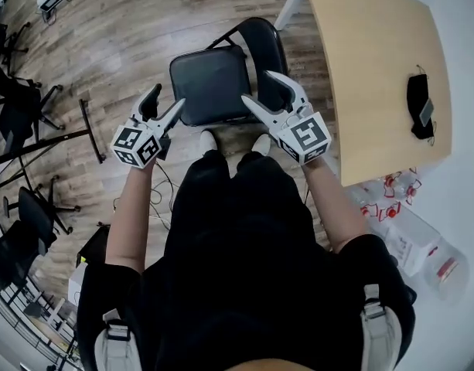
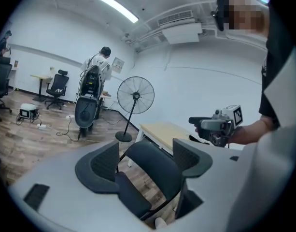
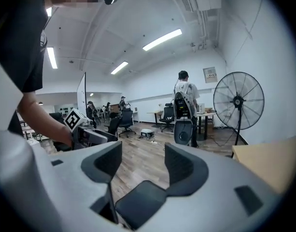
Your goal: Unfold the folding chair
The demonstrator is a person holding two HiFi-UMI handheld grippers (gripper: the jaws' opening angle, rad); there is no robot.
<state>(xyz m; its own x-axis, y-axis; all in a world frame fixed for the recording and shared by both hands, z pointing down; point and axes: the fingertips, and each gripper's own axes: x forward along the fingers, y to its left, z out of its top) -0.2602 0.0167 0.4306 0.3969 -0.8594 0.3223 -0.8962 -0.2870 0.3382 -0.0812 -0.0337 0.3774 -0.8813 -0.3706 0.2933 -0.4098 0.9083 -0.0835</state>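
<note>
**Folding chair stands open, both grippers empty**

The folding chair (image 1: 213, 83) stands on the wood floor (image 1: 121, 45) just beyond the person's feet, left of the pale table (image 1: 376, 68). Its black seat lies flat, with the rounded black backrest rising at the far right. The left gripper (image 1: 167, 99) and right gripper (image 1: 257, 87) hover near it, jaws apart, holding nothing.

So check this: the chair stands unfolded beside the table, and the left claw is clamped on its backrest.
Not clamped: the left gripper view shows the left claw open, gripping nothing. The chair stands unfolded beside the table.
</note>
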